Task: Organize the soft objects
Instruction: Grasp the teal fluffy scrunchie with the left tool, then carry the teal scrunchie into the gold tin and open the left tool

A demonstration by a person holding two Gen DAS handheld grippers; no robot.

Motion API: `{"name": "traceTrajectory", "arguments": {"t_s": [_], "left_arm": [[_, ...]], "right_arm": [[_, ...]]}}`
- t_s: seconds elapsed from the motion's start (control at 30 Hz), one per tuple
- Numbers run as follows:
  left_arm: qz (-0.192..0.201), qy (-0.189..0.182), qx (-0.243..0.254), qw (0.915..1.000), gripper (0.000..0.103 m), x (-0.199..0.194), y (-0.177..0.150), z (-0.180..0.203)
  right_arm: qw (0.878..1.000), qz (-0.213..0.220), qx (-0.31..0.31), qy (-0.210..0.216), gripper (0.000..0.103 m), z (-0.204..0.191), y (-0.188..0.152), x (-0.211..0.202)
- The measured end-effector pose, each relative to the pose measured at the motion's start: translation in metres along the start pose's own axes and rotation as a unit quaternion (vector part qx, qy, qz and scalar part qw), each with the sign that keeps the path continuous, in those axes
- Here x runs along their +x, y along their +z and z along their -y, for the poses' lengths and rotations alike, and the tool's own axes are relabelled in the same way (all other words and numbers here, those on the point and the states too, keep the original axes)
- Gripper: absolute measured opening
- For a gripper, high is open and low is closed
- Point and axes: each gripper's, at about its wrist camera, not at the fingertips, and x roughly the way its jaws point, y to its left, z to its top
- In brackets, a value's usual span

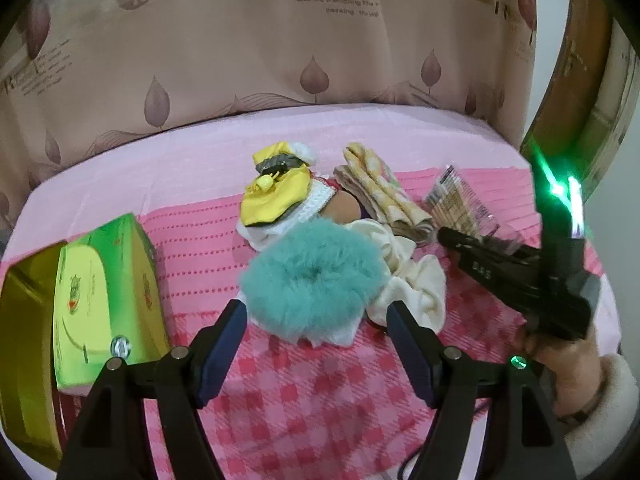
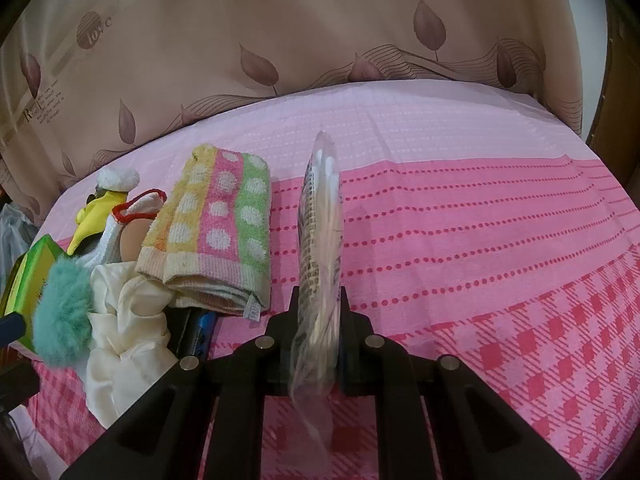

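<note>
In the left wrist view a fluffy teal scrunchie [image 1: 312, 276] lies on the pink checked cloth [image 1: 320, 392], on top of a cream scrunchie [image 1: 420, 284]. My left gripper [image 1: 316, 316] is open, its fingertips flanking the teal scrunchie's near edge without pressing it. My right gripper [image 2: 320, 308] is shut on a clear packet of cotton swabs [image 2: 320, 232], held on edge above the cloth. The same packet [image 1: 460, 204] shows in the left view beside the right gripper [image 1: 452, 236]. A folded dotted towel [image 2: 224, 224] lies just left of the packet.
A yellow and white plush toy [image 1: 276, 192] sits behind the scrunchies, and a green tissue box [image 1: 104, 292] stands at the left. A leaf-print curtain [image 2: 320, 40] hangs behind the table. A person's hand and cream sleeve [image 1: 592, 392] hold the right gripper.
</note>
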Motion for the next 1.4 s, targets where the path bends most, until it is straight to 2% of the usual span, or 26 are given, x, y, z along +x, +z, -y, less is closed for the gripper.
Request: {"name": "traceTrajectory", "arguments": {"t_s": [0.17, 0.37, 0.43, 0.5, 0.53, 0.57, 0.67, 0.77, 1.03, 1.23, 1.4], "left_arm": [[-0.010, 0.022, 0.012, 0.9996, 0.074, 0.018, 0.010, 0.005], [-0.035, 0.027, -0.005, 0.9990, 0.074, 0.036, 0.018, -0.002], [-0.037, 0.019, -0.013, 0.9990, 0.074, 0.039, 0.019, -0.006], [-0.038, 0.021, -0.023, 0.9988, 0.059, 0.039, 0.020, -0.011], [-0.038, 0.016, -0.026, 0.9988, 0.042, 0.039, 0.020, -0.012], [-0.039, 0.015, -0.027, 0.9987, 0.034, 0.038, 0.020, -0.014], [-0.042, 0.017, -0.030, 0.9985, 0.021, 0.036, 0.021, -0.015], [-0.037, 0.008, -0.027, 0.9989, 0.017, 0.029, 0.022, -0.013], [-0.022, -0.005, -0.008, 0.9997, 0.014, 0.008, 0.021, -0.004], [-0.011, -0.006, -0.002, 0.9999, 0.014, -0.013, 0.020, -0.004], [0.003, 0.008, -0.012, 0.9999, 0.014, -0.032, 0.019, -0.015]], "right_arm": [[1.000, 0.000, 0.001, 0.001, 0.012, 0.000, 0.000, 0.000], [1.000, -0.001, 0.002, 0.003, 0.012, 0.000, 0.001, 0.001], [1.000, -0.001, 0.002, 0.002, 0.012, 0.000, 0.001, 0.002], [1.000, -0.001, 0.002, 0.003, 0.012, 0.000, 0.001, 0.002], [1.000, -0.001, 0.002, 0.002, 0.012, -0.001, 0.001, 0.002], [1.000, -0.001, 0.002, 0.002, 0.012, -0.001, 0.001, 0.002], [1.000, -0.001, 0.002, 0.003, 0.012, 0.000, 0.001, 0.002], [1.000, -0.001, 0.002, 0.002, 0.012, 0.001, 0.001, 0.001], [1.000, -0.001, 0.002, 0.003, 0.012, 0.000, 0.001, 0.001], [1.000, -0.001, 0.002, 0.003, 0.012, 0.000, 0.001, 0.002], [1.000, -0.001, 0.002, 0.003, 0.012, 0.001, 0.001, 0.001]]}}
